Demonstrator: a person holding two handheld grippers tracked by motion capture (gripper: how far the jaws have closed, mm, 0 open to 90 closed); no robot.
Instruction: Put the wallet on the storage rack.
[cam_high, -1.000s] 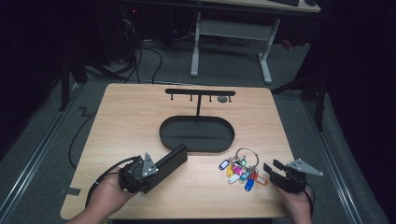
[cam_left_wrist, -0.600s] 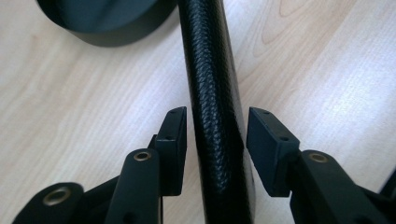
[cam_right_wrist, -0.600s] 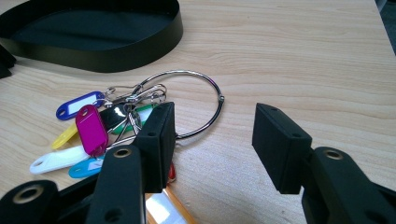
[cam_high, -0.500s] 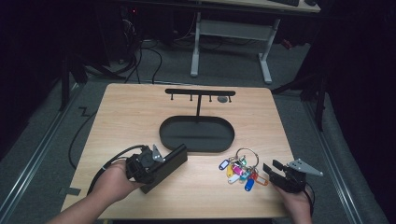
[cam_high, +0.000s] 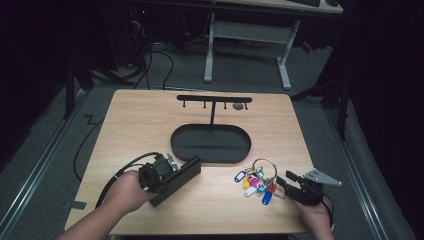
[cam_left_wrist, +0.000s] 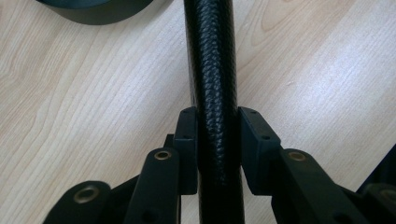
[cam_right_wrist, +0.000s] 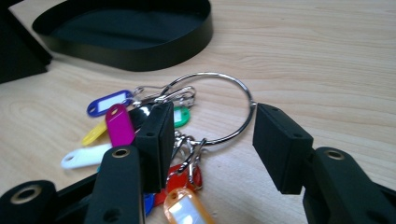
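My left tongs (cam_left_wrist: 217, 149) have just been closing and now clamp the black textured case (cam_high: 176, 179) near the worktop's (cam_high: 145, 125) front, securing it, while my right tongs (cam_right_wrist: 208, 140) stand released around the key ring (cam_right_wrist: 219, 107).

Two bare forearms, no sleeves in view, each end in a hand carrying a black handheld gripper. The left gripper (cam_high: 172, 172) has a blocky matte body with a small metallic part on top and a black cable looping out behind it. The right gripper (cam_high: 284, 182) carries a grey three-cornered plate on top (it juts out to the side, away from the jaws). In the gripper views, each jaw is a flat rectangular black pad with tiny screw holes, mounted on a rounded black link arm pinned by brass-coloured rivets near its base.
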